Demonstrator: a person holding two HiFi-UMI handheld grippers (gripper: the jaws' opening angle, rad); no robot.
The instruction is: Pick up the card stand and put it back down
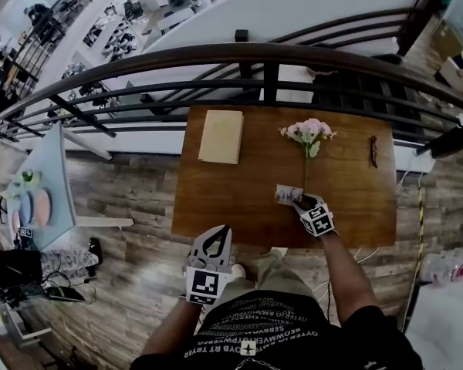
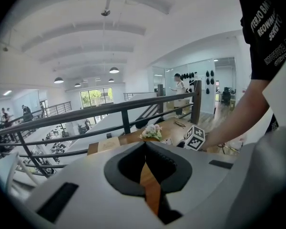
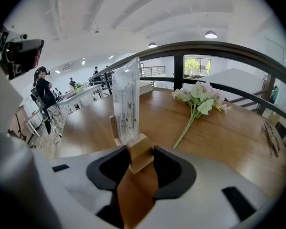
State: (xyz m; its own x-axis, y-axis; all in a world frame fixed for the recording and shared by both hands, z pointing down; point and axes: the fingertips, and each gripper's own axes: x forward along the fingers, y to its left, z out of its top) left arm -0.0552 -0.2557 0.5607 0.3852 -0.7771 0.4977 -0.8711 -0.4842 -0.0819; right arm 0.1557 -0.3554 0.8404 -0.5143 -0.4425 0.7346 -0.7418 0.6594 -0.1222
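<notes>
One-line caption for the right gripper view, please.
Right gripper clamped on the wooden base of an upright clear card stand, at a wooden table with a flower sprig lying beyond.

I saw open table [image 1: 216, 199] left of the card stand [image 1: 288, 195]; the flower stem [image 1: 305, 168] lay close on its right.

One card stand [image 1: 288, 195], one flower sprig [image 1: 309, 133], one beige pad [image 1: 221, 136].
</notes>
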